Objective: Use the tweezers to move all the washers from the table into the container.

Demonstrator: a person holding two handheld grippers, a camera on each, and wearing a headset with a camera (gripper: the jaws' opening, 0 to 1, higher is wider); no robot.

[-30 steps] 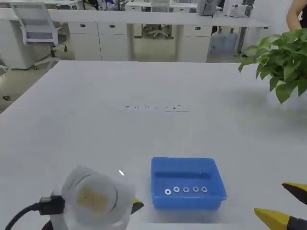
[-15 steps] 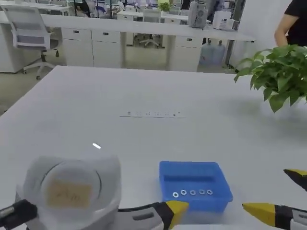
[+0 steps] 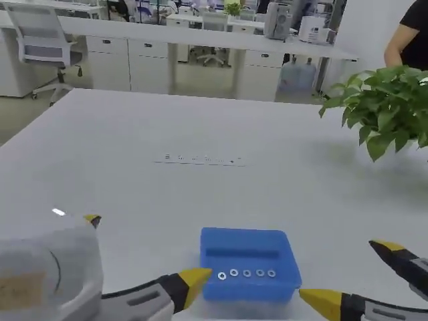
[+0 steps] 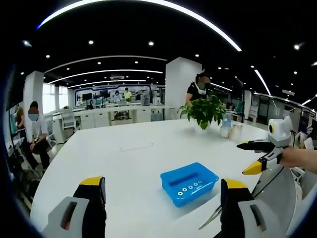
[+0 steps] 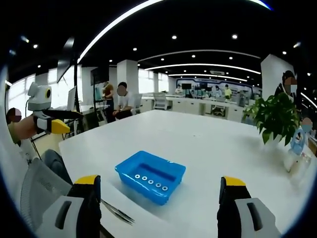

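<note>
White table (image 3: 200,127) in an open-plan office, ceiling lights on.

Nearest me, the tweezers (image 5: 117,212) lie on the table by its near edge. In the right gripper view they sit just beside the jaw on the view's left. In the left gripper view they sit just beside the jaw on the view's right. Can't tell if they touch either jaw.

My left gripper (image 4: 162,182) has its jaws spread wide. My right gripper (image 5: 160,179) is spread wide too.

Just ahead of both is the blue container (image 3: 247,257), upright on the table. From each gripper's view it sits between that gripper's two jaws. Inside it are five washers (image 3: 246,273) in one row along the floor, near the wall on my side.

In the head view my left gripper's inner yellow tip is right at the container's front-left corner; contact unclear. My right gripper is off the container's right side, clearly apart from it.

Further out there is bare tabletop beyond the container. A green plant (image 3: 384,107) stands at the far right of the table, well ahead of my right gripper. A person (image 3: 409,33) stands behind the plant. An office chair (image 3: 40,37) and desks are past the far edge.
</note>
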